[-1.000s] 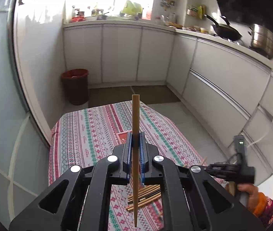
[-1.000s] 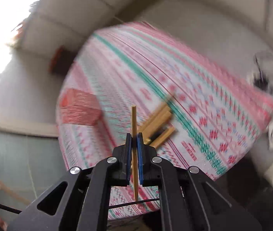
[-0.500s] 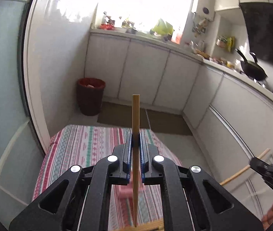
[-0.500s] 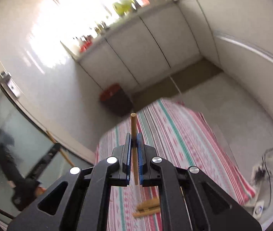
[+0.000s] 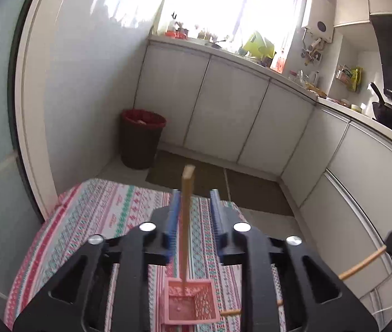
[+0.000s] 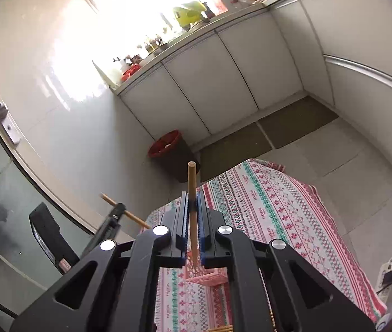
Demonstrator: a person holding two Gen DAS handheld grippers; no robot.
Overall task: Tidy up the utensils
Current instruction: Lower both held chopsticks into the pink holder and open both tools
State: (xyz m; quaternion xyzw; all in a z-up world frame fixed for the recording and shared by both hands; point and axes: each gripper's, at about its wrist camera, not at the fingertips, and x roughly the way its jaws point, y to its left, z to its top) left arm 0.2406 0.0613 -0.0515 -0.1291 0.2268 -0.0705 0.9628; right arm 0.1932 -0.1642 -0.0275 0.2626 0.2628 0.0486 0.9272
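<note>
In the left wrist view my left gripper (image 5: 195,196) is open. A wooden chopstick (image 5: 187,221) stands between the jaws, leaning near the left pad, its lower end inside a pink square basket (image 5: 189,301) on the patterned tablecloth (image 5: 99,221). In the right wrist view my right gripper (image 6: 192,199) is shut on another chopstick (image 6: 192,210), held upright above the pink basket (image 6: 207,275). The left gripper also shows in the right wrist view (image 6: 113,215). More chopsticks (image 6: 221,327) lie on the cloth at the bottom.
A dark red bin (image 5: 142,138) stands on the floor beyond the table. White kitchen cabinets (image 5: 223,110) run along the back and right. A glass door (image 6: 7,166) is at the left. A power strip with cables (image 6: 389,274) lies on the floor at the right.
My left gripper has opened and its chopstick now stands in the pink basket. Both grippers have tilted up and moved over the basket; the right still holds its chopstick.
</note>
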